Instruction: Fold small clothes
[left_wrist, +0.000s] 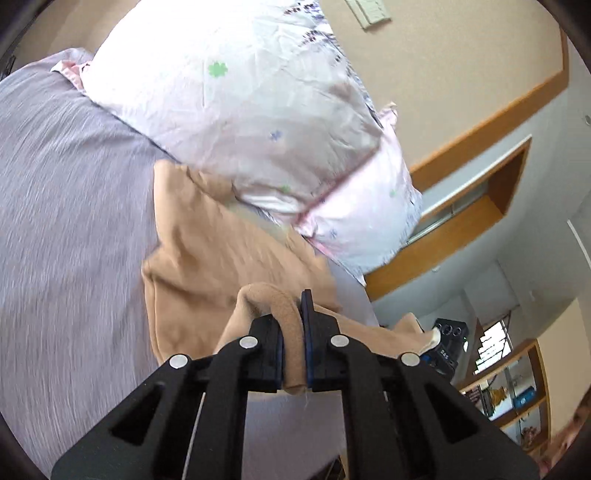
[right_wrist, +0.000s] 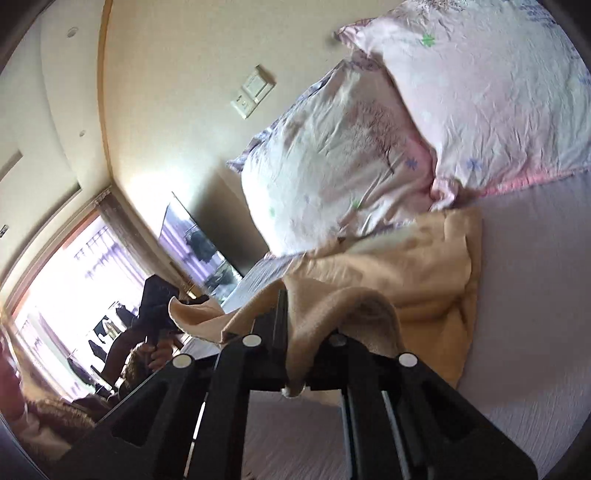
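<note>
Both your tongs, left tongs (left_wrist: 293, 328) and right tongs (right_wrist: 295, 332), pinch the tan garment (left_wrist: 207, 251) above the grey bed (left_wrist: 66, 192), its far end near the pillows (right_wrist: 369, 155).

Both wrist views look closely along their fingers, sharing the pillows (left_wrist: 236, 122).

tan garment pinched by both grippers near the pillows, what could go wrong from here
1. The tan garment lies against the floral pillow; carrying the fold forward could snag or drag it.
2. The left hand-held gripper pinches only a thin bunched edge, which may slip out.
3. At the right hand-held gripper cloth drapes over one finger, so it might catch on release and spoil the fold.
</note>
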